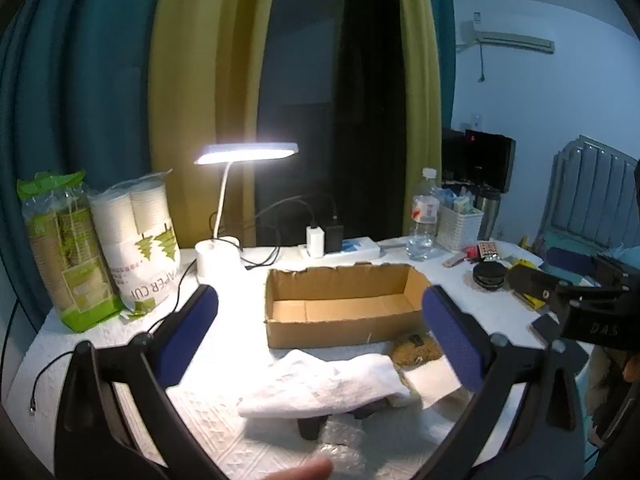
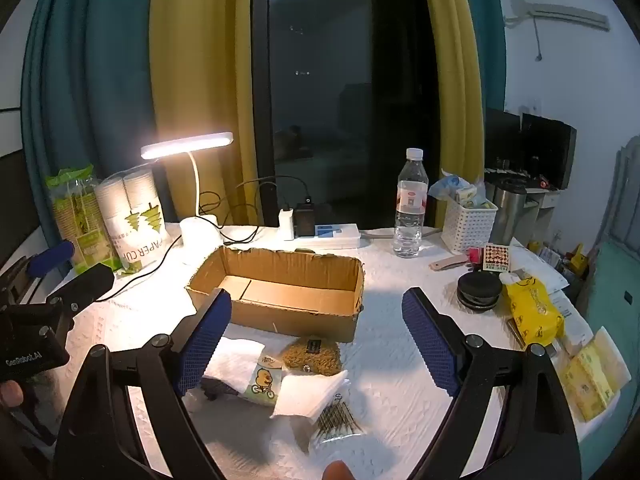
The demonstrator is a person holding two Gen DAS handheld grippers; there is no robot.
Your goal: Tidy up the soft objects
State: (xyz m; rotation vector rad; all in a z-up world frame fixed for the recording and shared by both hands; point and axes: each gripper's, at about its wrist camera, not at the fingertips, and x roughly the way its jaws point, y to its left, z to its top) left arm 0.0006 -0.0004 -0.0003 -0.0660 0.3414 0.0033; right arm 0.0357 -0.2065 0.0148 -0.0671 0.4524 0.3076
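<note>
The white-clothed table (image 2: 400, 344) filled the lower half of both frames. At centre stood the open cardboard box (image 2: 288, 292), nothing visible inside. Below it lay the soft objects: a white towel (image 1: 324, 384), a folded white cloth (image 2: 308, 394) and a brown fuzzy pad (image 2: 314, 354). You held your left gripper (image 1: 320, 340) and right gripper (image 2: 316, 340) with fingers apart, gripping nothing.
</note>
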